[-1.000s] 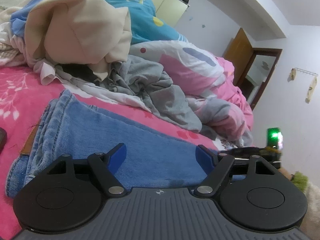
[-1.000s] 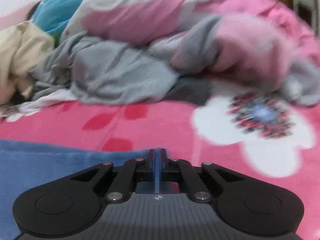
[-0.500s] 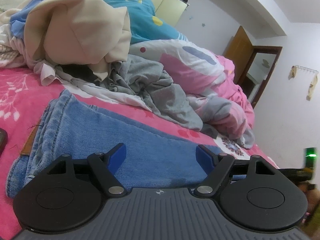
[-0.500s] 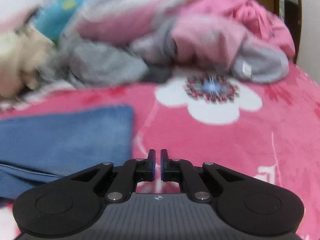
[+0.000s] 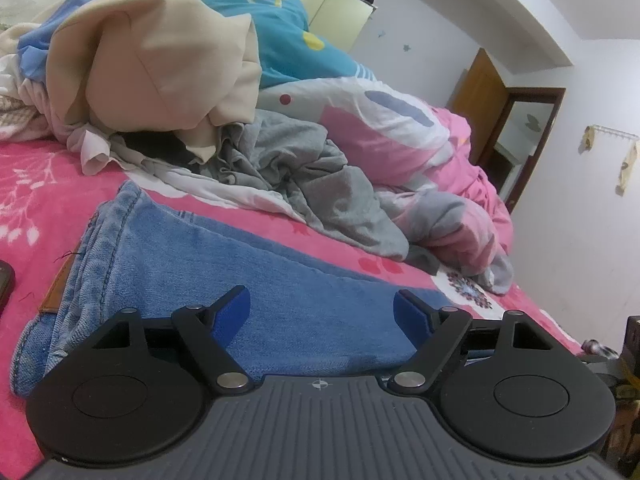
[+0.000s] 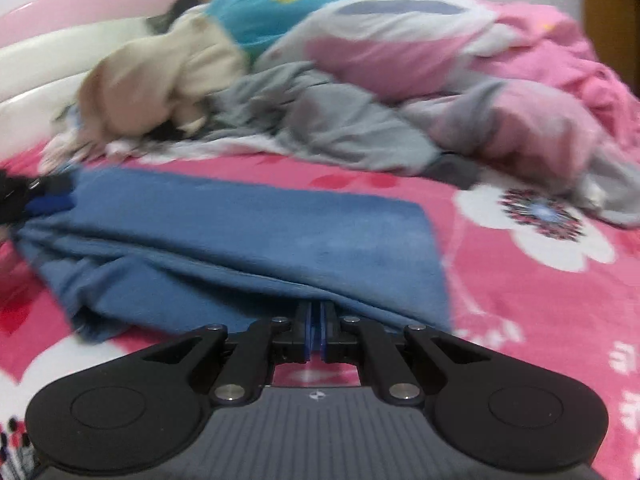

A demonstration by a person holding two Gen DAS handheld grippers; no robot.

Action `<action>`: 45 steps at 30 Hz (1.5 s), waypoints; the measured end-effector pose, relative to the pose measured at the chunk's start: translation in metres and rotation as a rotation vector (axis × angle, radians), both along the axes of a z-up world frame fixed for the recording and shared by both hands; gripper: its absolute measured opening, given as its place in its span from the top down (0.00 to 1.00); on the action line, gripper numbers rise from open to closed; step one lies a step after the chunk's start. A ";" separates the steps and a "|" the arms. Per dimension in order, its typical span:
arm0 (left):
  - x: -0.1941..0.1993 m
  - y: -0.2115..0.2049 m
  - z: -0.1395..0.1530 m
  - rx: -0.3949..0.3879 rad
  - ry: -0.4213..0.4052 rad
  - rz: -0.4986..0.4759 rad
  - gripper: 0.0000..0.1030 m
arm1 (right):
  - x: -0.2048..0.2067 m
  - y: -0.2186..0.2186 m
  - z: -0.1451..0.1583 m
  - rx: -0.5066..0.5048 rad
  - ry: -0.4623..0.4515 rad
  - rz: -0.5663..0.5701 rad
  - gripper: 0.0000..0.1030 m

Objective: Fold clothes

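Left wrist view: the left gripper points slightly downward, jaws wide apart and empty, over the folded jeans at twelve o'clock on the pink bedspread.

Right wrist view: the right gripper tilts down, jaws together at the jeans' near edge; whether cloth is pinched cannot be told.

Jeans rough denim; blanket fuzzy fleece; gripper matt plastic.
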State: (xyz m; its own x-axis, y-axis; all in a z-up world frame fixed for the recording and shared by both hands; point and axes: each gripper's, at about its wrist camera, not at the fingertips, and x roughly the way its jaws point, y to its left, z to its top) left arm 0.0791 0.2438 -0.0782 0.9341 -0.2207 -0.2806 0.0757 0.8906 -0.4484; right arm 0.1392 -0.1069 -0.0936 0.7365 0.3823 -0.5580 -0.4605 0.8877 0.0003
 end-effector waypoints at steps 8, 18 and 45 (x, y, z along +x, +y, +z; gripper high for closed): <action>0.001 -0.001 0.000 0.004 0.003 -0.002 0.22 | 0.014 -0.052 -0.016 0.034 0.105 -0.297 1.00; 0.000 -0.002 0.000 0.011 0.006 -0.001 0.22 | 0.007 -0.031 0.035 0.090 -0.055 -0.266 0.98; -0.009 0.006 0.006 -0.011 -0.020 0.056 0.29 | 0.052 -0.013 -0.025 0.020 0.037 -0.316 0.98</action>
